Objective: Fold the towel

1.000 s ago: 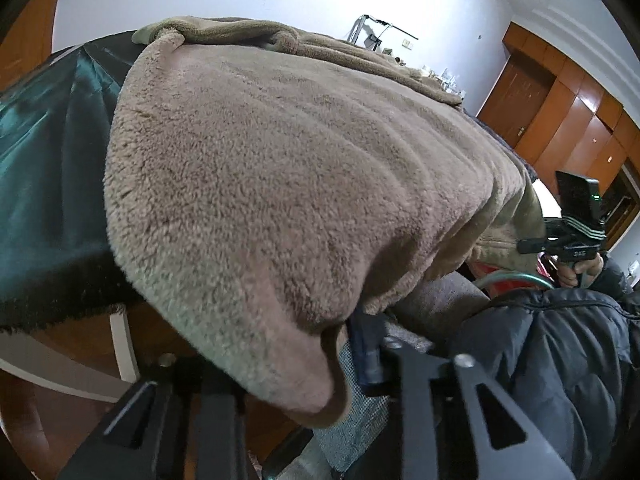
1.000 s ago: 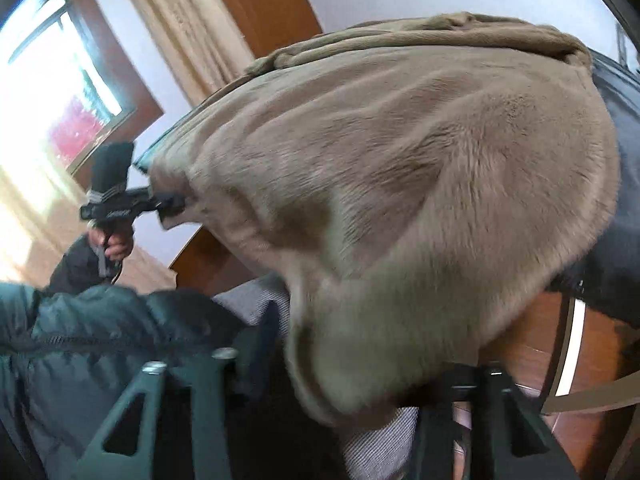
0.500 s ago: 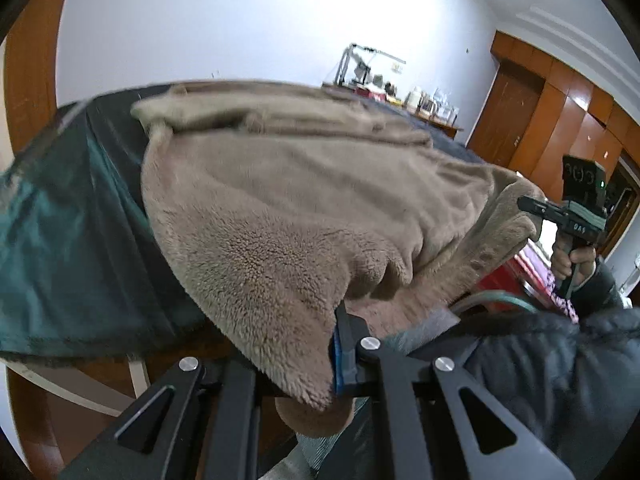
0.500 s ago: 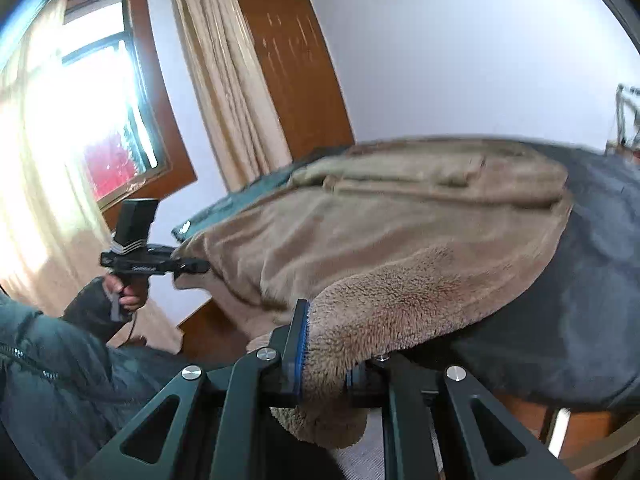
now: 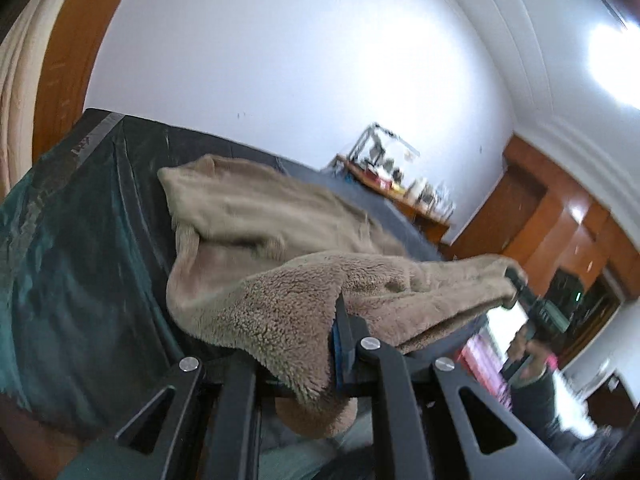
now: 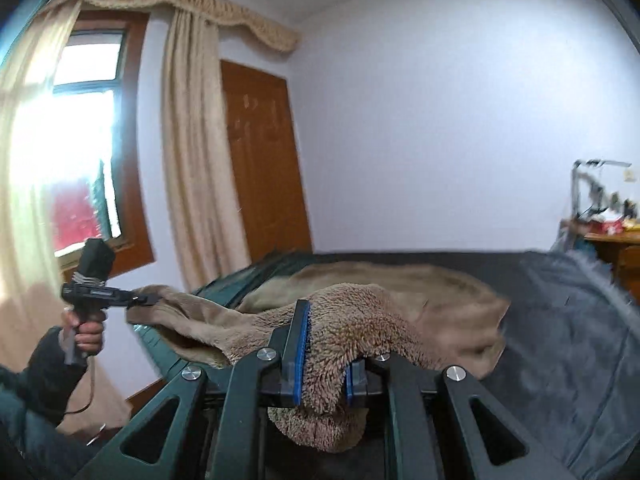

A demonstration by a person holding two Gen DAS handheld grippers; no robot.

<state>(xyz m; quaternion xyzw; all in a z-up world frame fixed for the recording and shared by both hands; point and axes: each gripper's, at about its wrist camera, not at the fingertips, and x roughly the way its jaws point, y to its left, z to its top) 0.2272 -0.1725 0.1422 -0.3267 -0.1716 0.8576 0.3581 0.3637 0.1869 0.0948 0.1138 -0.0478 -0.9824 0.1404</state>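
The left tool (image 5: 280,344) is clenched on a corner of the towel (image 5: 280,240), with fleece bunched between its jaws and a flap hanging below them. The right tool (image 6: 322,356) grips the other near corner the same way, its blue pads pressed into the pile. Each tool also shows in the other's view: the right tool at the end of the stretched edge, the left tool held up in a hand (image 6: 86,330) in a dark sleeve.

Between the two tools the near edge of the towel runs lifted and fairly taut, above the table (image 5: 80,260). The table wears a dark green and grey cover. The rest of the towel lies on that cover beyond the tools, rumpled, and its far part seems already doubled into a thick band, though blur makes that hard to confirm.

Beyond the table are a white wall, a wooden door (image 6: 264,160), cream curtains (image 6: 192,160) and a bright window (image 6: 72,140).

As a judgement, a fold is under way: the near edge is raised and held at both corners, but it is not laid down on the far part. What is left is to carry that edge across, set it down square and let go. Whether more folds follow cannot be told.
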